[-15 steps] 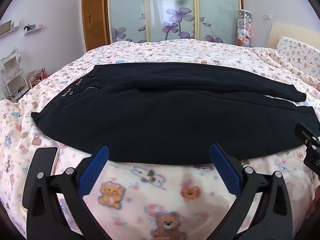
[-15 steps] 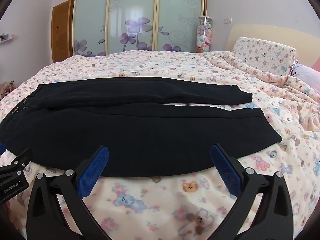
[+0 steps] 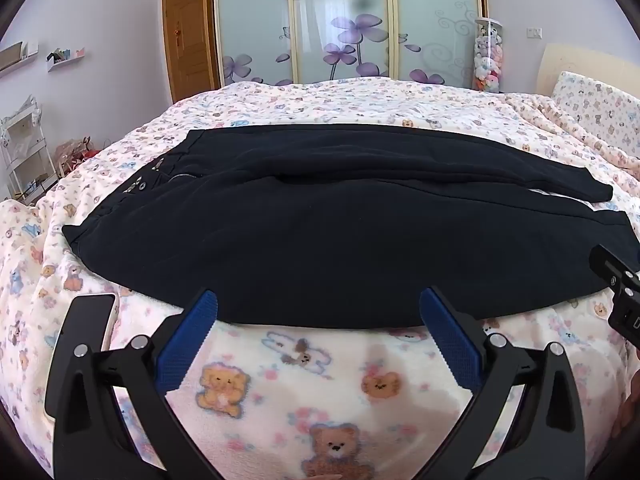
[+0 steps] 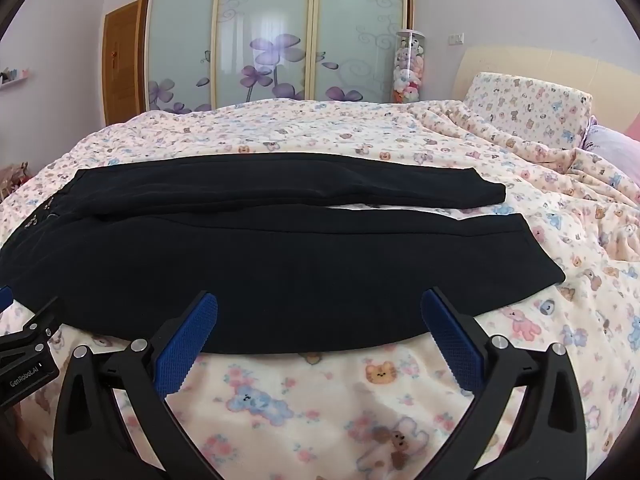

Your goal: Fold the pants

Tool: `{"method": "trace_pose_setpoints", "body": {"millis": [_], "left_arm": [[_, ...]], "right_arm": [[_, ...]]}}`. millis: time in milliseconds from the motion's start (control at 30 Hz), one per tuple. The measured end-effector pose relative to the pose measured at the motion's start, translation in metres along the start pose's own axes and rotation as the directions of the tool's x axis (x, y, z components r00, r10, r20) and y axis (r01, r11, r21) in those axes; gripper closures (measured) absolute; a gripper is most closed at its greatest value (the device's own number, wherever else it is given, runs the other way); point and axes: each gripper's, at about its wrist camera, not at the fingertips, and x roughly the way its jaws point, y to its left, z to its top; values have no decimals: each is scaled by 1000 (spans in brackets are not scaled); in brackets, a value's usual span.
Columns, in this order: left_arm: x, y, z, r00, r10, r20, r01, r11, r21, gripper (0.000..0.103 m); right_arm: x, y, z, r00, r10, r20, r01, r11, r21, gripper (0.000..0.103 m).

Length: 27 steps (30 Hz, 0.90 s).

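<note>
The pants [image 3: 340, 236] lie flat across the bed [image 3: 320, 100], waist to the left, legs side by side. The left gripper [image 3: 318, 312] and right gripper [image 4: 319, 312] hover at the near edge, jaws spread wide, holding nothing.

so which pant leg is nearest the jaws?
The lower, wider leg: its edge runs just ahead of both open grippers. The other leg lies beyond it, toward the wardrobe.

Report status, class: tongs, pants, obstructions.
Left tongs open, right tongs open, both empty. Black pants flat on bedspread, legs apart. Phone beside left tongs, clear of pants.
</note>
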Motion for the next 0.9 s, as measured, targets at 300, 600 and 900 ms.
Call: {"method": "trace_pose_setpoints", "body": {"millis": [300, 600, 900], "left_arm": [[0, 0, 0, 1000, 1, -1, -1, 1000, 1, 2], [0, 0, 0, 1000, 1, -1, -1, 1000, 2, 2], [0, 0, 0, 1000, 1, -1, -1, 1000, 3, 2]], "right_arm": [[1, 0, -1, 1000, 2, -2, -2, 1000, 1, 1], [1, 1, -1, 1000, 3, -5, -3, 1000, 2, 1], [1, 1, -1, 1000, 4, -7, -4, 1000, 4, 1]]}}
